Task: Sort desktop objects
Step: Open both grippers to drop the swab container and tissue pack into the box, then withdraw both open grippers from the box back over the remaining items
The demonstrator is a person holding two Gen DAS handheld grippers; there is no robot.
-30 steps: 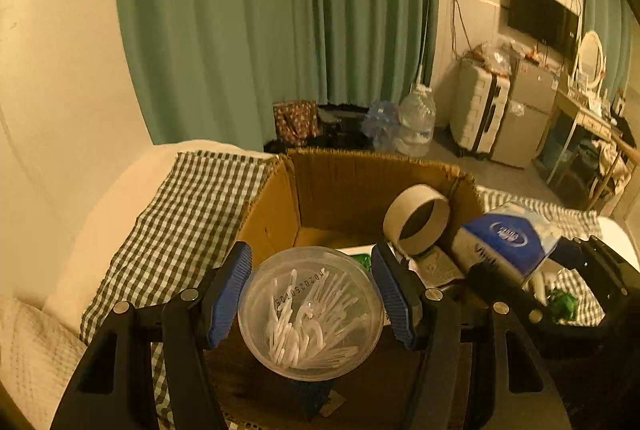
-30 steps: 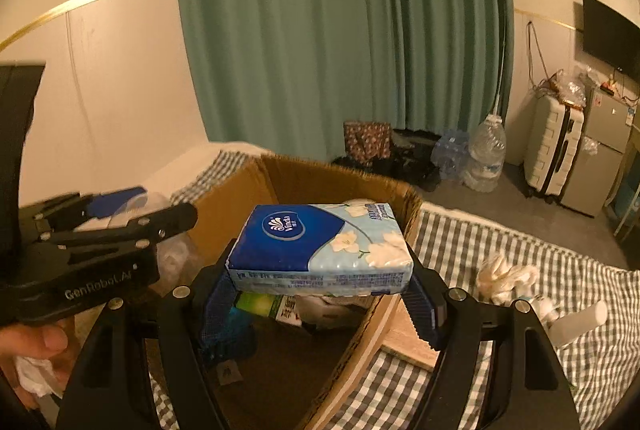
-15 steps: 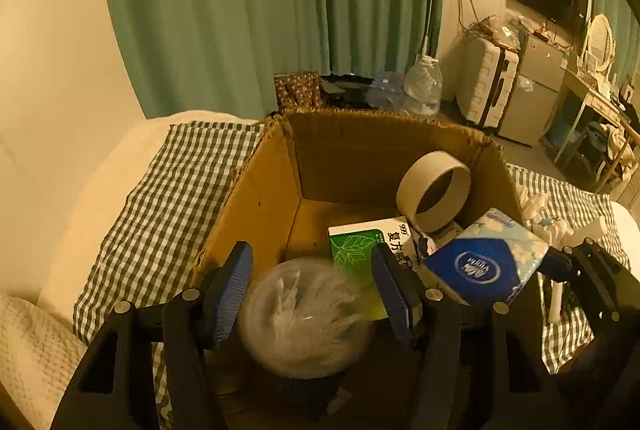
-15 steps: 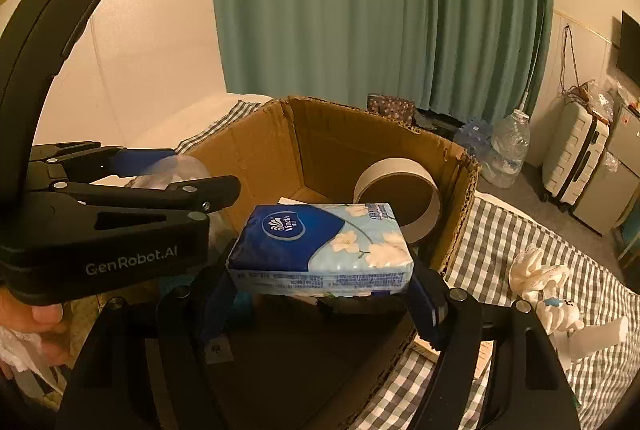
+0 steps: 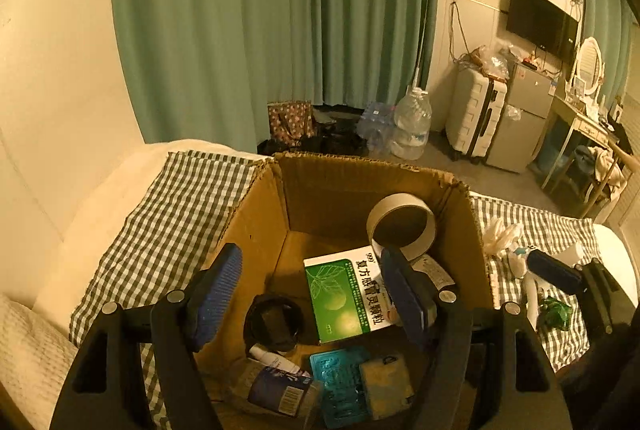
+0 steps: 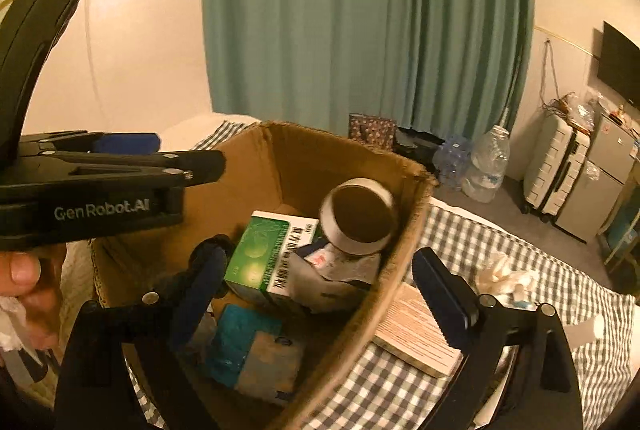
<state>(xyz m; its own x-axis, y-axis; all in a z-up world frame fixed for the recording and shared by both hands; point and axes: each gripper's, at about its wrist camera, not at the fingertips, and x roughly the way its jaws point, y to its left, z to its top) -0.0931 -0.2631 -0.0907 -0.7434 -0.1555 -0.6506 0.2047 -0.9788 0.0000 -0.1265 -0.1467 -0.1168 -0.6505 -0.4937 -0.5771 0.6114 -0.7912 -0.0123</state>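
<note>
A: What's nearest?

B: The left hand-held gripper (image 5: 310, 294), jaws opening with nothing between them, over the cardboard box (image 5: 256, 230). The right hand-held gripper (image 6: 320, 286) is opening too, empty, straddling the box's right wall.

A: And inside the box?

B: In the left wrist view, a blue blister pack (image 5: 340, 386) at six o'clock and a small bottle (image 5: 280, 390) at seven, lying down. Just beyond them a black round thing (image 5: 274, 322), then a green-and-white medicine carton (image 5: 344, 294) near the middle, and a cardboard tape ring (image 5: 400, 226) leaning at one o'clock against the far corner.

A: What does the box stand on?

B: A bed under a green checked cloth (image 5: 172, 222). At three o'clock of the box lie a flat wooden block (image 6: 416, 330), touching the box's wall, and crumpled white tissue (image 6: 504, 276) farther out.

A: The room behind?

B: On the floor past the bed, a big water bottle (image 5: 412, 126) at twelve o'clock, a white suitcase (image 5: 474, 118) and a small fridge (image 5: 520, 118) at two. Green curtains (image 5: 272, 30) cover the far wall, and a television (image 5: 540, 18) hangs at upper right.
</note>
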